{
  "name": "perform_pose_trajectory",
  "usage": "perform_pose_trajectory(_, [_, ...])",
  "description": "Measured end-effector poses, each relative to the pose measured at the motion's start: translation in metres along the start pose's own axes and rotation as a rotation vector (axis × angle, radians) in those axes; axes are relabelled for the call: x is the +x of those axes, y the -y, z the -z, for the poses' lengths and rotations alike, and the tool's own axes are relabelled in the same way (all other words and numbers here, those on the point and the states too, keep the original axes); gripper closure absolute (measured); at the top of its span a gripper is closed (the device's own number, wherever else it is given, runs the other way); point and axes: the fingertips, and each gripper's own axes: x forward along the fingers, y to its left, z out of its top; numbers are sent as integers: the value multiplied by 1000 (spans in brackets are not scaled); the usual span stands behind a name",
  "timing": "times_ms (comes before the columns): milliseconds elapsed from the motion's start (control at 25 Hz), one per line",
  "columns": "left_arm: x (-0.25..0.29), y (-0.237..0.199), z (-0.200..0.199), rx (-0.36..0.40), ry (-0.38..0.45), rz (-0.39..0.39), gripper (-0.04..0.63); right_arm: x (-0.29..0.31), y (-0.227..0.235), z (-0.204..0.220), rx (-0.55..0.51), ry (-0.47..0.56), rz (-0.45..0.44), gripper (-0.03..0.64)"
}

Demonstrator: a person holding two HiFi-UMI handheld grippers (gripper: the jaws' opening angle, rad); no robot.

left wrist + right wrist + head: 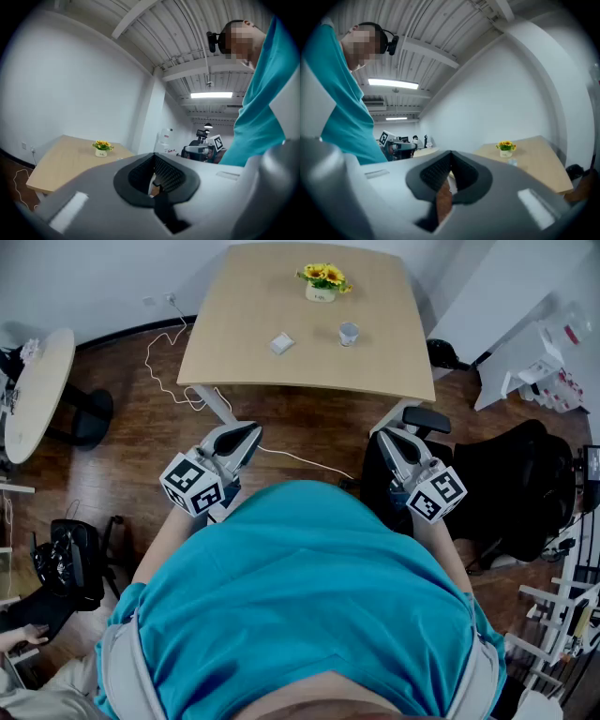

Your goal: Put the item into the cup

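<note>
On the light wooden table (244,357) at the far side lie a small white item (282,343) and, to its right, a small pale cup (348,334). The two stand apart. My left gripper (249,433) is shut and empty, held close to my body, well short of the table. My right gripper (383,440) is level with it, jaws together, nothing between them. In the left gripper view the closed jaws (153,174) point over the table (61,161). The right gripper view shows its closed jaws (449,174) and the cup (511,162) far off.
A pot of yellow flowers (322,282) stands at the table's back edge. A white cable (169,371) trails over the wooden floor left of the table. A black chair (525,484) is at the right, a round table (37,390) at the left, white shelving (534,371) far right.
</note>
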Motion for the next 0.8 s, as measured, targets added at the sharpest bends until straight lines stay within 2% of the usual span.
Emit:
perform_pose_trajectory(360, [57, 34, -2, 37, -27, -15, 591, -44, 45, -2, 2, 20, -24, 616])
perform_pose_trajectory(600, [92, 58, 6, 13, -45, -26, 591, -68, 69, 7, 16, 27, -65, 616])
perform_pose_trajectory(800, [100, 46, 13, 23, -87, -29, 591, -51, 81, 17, 40, 14, -78, 616])
